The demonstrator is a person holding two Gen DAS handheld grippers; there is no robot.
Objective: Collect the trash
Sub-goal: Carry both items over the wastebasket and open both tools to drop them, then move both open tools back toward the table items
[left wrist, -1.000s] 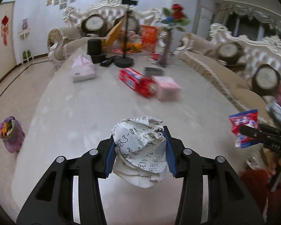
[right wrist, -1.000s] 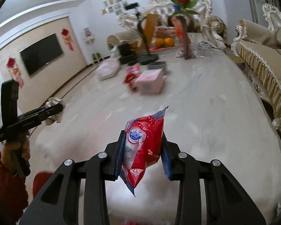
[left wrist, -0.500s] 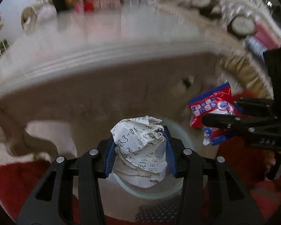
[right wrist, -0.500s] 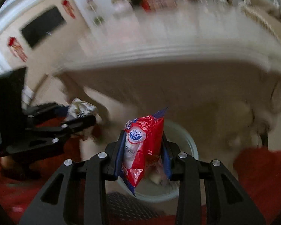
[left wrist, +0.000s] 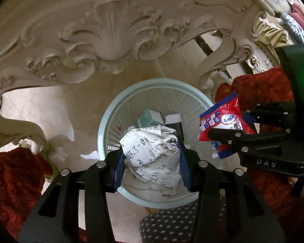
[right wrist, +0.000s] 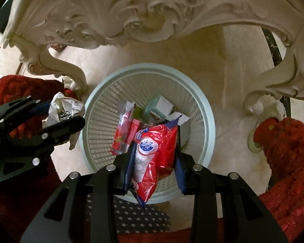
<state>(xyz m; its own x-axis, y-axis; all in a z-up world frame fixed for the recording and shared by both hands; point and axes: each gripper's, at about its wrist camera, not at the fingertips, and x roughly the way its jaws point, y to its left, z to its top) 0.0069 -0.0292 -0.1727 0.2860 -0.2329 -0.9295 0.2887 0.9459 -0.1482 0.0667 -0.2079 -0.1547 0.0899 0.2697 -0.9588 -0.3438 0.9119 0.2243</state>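
My left gripper is shut on a crumpled white paper ball with black handwriting and holds it over the pale blue lattice waste basket. My right gripper is shut on a red snack wrapper and holds it over the same basket. The basket holds a red packet and small boxes. The right gripper with the wrapper shows at the right of the left wrist view. The left gripper with the paper shows at the left of the right wrist view.
The basket stands on a pale floor under the carved cream apron of the table, between its curved legs. Red fuzzy sleeves and a star-patterned dark cloth lie near the bottom.
Both grippers have swung down from the table top to below its edge and now hang over the basket. Each still holds its piece of trash.
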